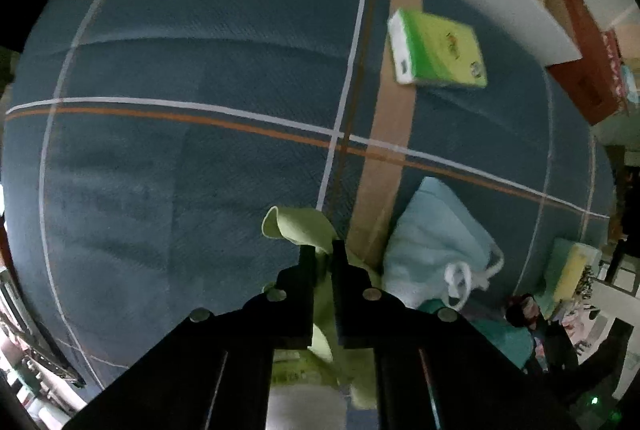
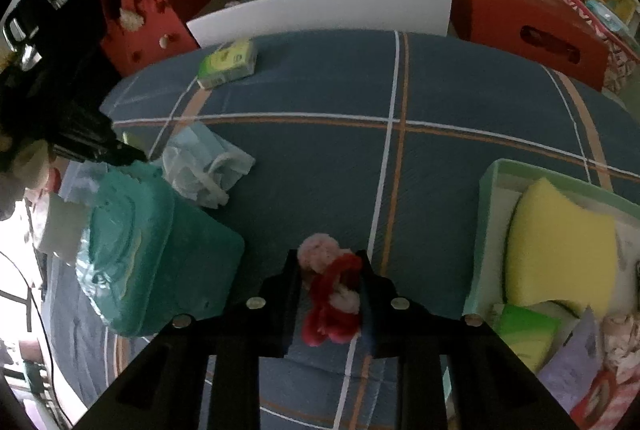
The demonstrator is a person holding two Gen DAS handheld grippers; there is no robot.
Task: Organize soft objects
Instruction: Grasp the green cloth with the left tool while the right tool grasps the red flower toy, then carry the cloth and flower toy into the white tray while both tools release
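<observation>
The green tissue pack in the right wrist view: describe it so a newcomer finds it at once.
Start at the blue plaid bedspread and follow it to its far left corner, below the white board. There the green tissue pack lies alone, a small lime-and-white rectangular pack, unlike the crumpled pale bag nearer the camera.

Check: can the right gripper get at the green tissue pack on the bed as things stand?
Probably not yet. The right gripper is shut on a red and pink fluffy toy, so its jaws are full. The path itself looks free: bare bedspread lies between it and the green tissue pack.
</observation>
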